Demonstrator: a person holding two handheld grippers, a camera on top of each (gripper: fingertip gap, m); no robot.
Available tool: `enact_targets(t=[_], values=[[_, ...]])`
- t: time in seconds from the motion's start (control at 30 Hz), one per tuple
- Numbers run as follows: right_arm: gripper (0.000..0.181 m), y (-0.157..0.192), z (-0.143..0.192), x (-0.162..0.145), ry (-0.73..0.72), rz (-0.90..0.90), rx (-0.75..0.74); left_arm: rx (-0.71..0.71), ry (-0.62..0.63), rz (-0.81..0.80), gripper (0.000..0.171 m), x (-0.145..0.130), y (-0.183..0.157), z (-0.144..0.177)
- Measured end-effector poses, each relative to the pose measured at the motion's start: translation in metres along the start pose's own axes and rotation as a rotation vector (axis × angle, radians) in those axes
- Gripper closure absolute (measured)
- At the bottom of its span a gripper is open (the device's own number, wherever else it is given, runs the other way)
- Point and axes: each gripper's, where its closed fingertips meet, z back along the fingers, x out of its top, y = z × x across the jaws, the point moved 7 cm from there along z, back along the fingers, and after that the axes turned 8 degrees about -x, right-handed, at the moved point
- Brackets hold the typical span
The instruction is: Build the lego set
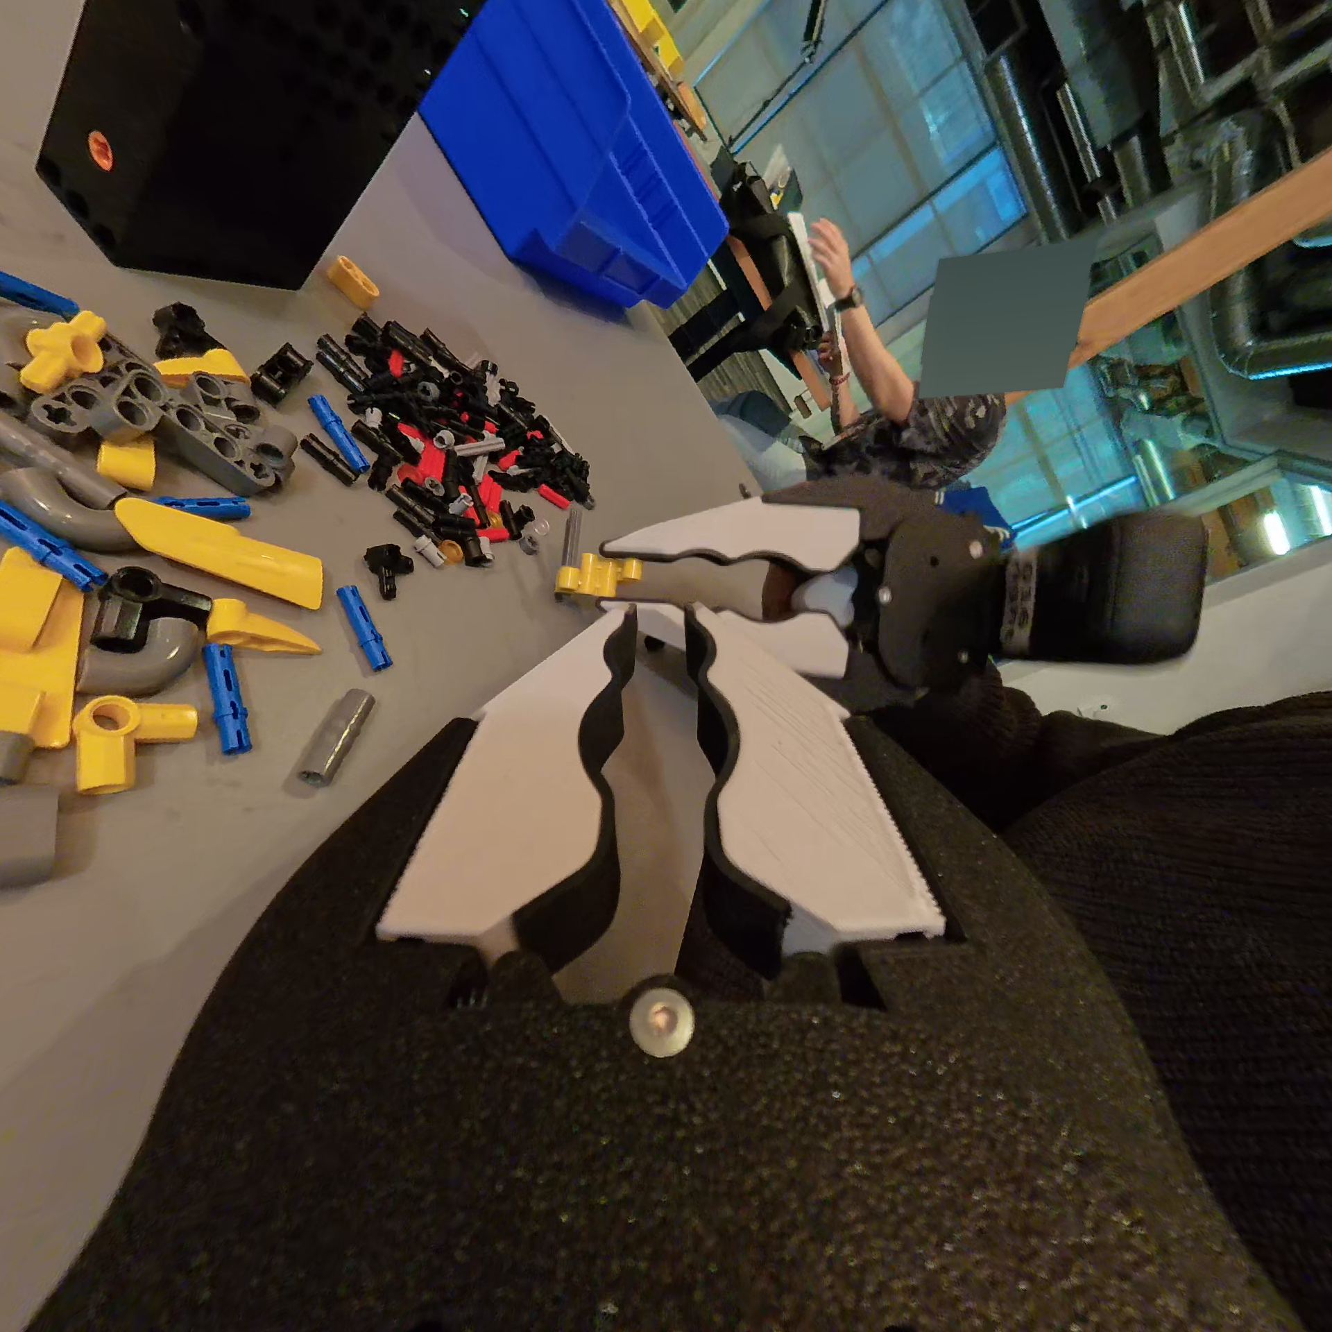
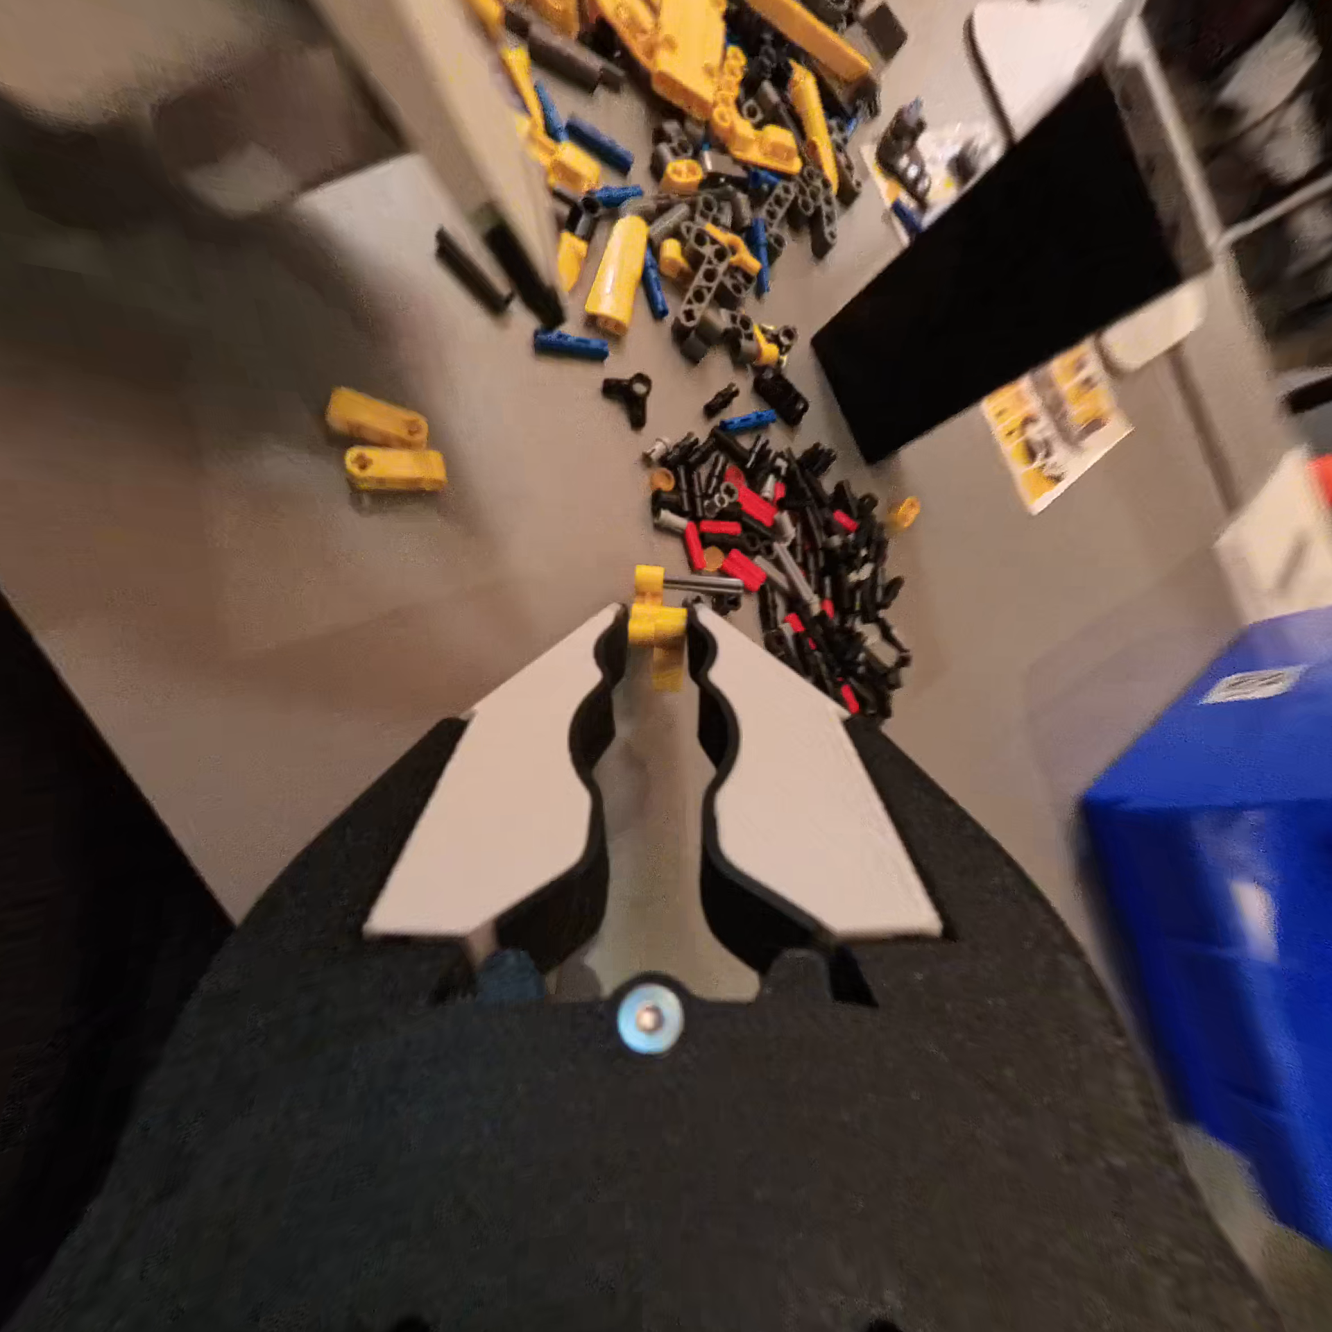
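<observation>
The left gripper (image 1: 659, 620) is nearest in its own view; its white fingers with black wavy pads stand a little apart and nothing is between them. Their tips are just beside the right gripper (image 1: 620, 576), which comes in from the right side, almost at a right angle to the left one.

The right gripper (image 2: 654, 620) is closed on a small yellow plastic connector piece (image 2: 657, 627), pinched between its fingertips. A thin grey metal-looking axle (image 2: 710, 585) sticks out of the connector's far end and points to the right, across the line of the fingers. So the held piece lies just ahead and a bit left of the left gripper's tips, with its long axis running sideways to them.

Beyond it, on the grey table (image 1: 447, 663), lies a heap of small black, red and grey pins (image 2: 778, 562). Farther away are blue pins, yellow curved panels (image 1: 216, 551) and dark grey beams with holes. A black box (image 1: 209, 122) and a blue plastic bin (image 1: 576, 144) stand at the back. The right wrist view is blurred at its edges, so the printed sheet there is perhaps a booklet page.
</observation>
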Motion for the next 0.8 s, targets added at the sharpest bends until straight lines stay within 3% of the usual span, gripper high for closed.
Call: enact_targets(t=[0.17, 0.27, 0.63, 0.8], values=[[0.165, 0.023, 0.004, 0.004, -0.004, 0.382, -0.179, 0.001, -0.001, -0.003, 0.159, -0.001, 0.0, 0.001], [0.165, 0.032, 0.006, 0.004, -0.012, 0.477, -0.216, 0.003, -0.006, -0.005, 0.159, -0.001, 0.0, 0.003], [0.15, 0.035, 0.02, 0.006, -0.007, 0.387, -0.112, 0.001, -0.009, -0.008, 0.159, -0.001, -0.002, 0.004], [0.15, 0.025, 0.031, 0.011, -0.053, 0.232, -0.053, -0.002, -0.011, -0.009, 0.159, -0.001, -0.002, 0.004]])
